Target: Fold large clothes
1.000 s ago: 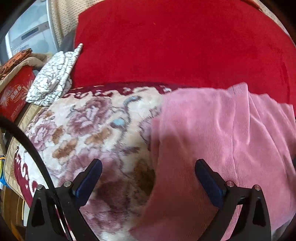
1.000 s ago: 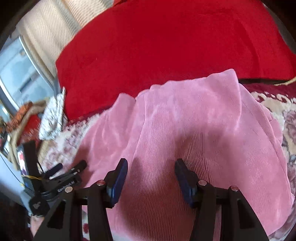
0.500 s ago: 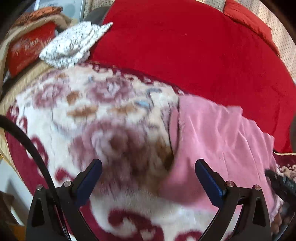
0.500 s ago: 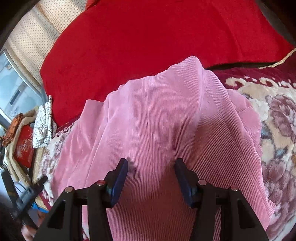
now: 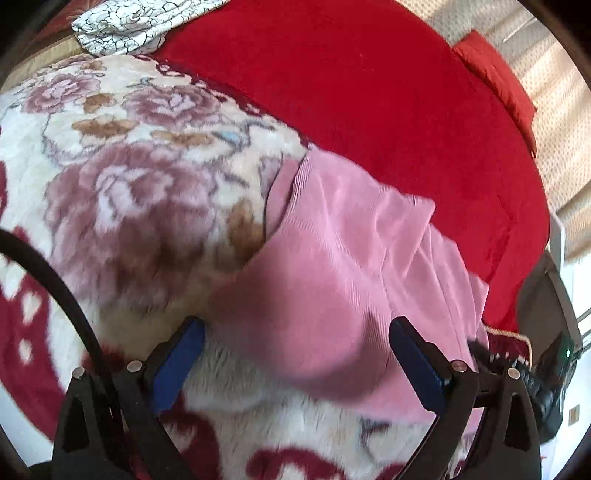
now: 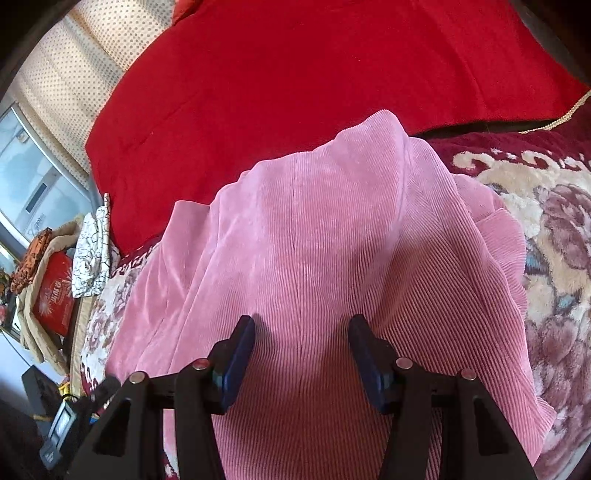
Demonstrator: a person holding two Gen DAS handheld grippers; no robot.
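Big red cover (image 6: 314, 74) takes up the far half of the bed, prob. just bedding pushed back to leave room. In front of it is the floral blanket (image 5: 129, 184), thick & plush, serving as the folding surface. On that lies the pink garment (image 6: 314, 240), ribbed, corduroy-like, spread lengthwise w/ its far end touching the red cover and one side already lying doubled, so I'd judge the fold is partway done, not finished. It sits right in front of both grippers, which makes sense: the person needs an edge for each hand. Left gripper (image 5: 295, 354) hangs over the garment's left edge where pink meets blanket, fingers wide apart, nothing between the pads — looks lined up to take that edge. Right gripper (image 6: 302, 354) is over the middle of the cloth, pointing down at it, fingers about half open w/ fabric below but not pinched; holding nothing as far as I can see. Off to the left, a folded white crackle-print cloth (image 5: 140, 22) sits at the blanket's far corner, likely set aside as done.
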